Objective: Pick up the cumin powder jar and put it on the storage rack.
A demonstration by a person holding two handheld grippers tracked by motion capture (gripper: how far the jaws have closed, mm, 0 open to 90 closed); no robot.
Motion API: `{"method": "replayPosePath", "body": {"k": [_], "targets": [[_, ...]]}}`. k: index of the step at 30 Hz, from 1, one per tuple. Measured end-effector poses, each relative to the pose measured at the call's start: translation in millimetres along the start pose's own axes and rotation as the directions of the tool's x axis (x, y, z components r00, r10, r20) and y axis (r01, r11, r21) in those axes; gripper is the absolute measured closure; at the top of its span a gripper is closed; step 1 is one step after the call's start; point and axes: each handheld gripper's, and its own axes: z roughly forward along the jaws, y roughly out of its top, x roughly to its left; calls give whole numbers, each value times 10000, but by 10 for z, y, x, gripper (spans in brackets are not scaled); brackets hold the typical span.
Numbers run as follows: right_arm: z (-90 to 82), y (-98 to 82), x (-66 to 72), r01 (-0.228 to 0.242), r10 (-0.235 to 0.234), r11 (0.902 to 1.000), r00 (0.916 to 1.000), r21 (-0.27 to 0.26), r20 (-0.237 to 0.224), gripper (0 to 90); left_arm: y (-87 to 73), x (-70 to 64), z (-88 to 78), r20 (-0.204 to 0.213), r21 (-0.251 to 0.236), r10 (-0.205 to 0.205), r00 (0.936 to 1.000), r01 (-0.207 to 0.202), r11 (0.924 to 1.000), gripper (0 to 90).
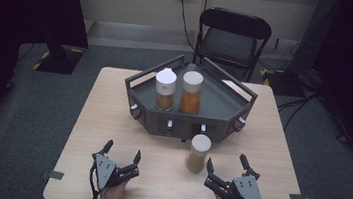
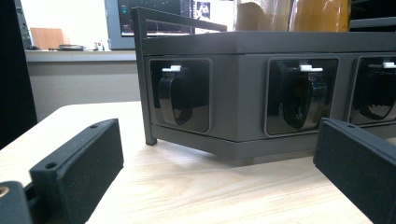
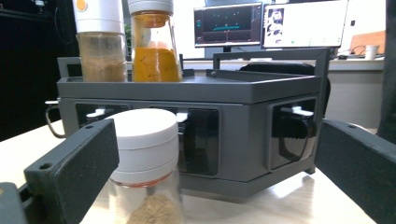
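Note:
A dark grey angular rack [image 1: 225, 92] stands mid-table, with hooks in recesses along its front faces [image 2: 299, 98] [image 3: 243, 130]. On its top stand a white-capped jar of tan powder [image 1: 165, 89] [image 3: 99, 42] and a taller jar of orange powder [image 1: 191, 92] [image 3: 153, 39]. A third white-lidded jar [image 1: 198, 153] [image 3: 145, 168] with tan powder stands on the table before the rack. My right gripper [image 1: 227, 164] [image 3: 215, 177] is open just behind that jar, which sits toward its left jaw. My left gripper [image 1: 122, 150] [image 2: 219, 172] is open near the front edge, holding nothing.
The light wood table [image 1: 112, 117] has bare room left and right of the rack. A black folding chair [image 1: 232, 35] stands beyond the far edge. Monitors [image 3: 271, 23] show in the background of the gripper views. Tape marks [image 1: 56, 174] sit at the table's front corners.

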Motion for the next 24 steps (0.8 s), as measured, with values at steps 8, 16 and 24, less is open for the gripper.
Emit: {"method": "replayPosePath", "body": {"k": [8, 16, 24], "targets": [[23, 67, 49, 30, -31, 10000, 9998, -50, -218, 0, 0, 0, 0, 0, -1, -2, 10000, 2, 10000, 12], [65, 103, 46, -69, 68, 10000, 9984, -21, -553, 0, 0, 0, 0, 0, 0, -1, 10000, 1, 10000, 12], [134, 185, 84, 141, -135, 9999, 9963, 64, -847, 0, 0, 0, 0, 0, 0, 0, 10000, 0, 10000, 11]]}}
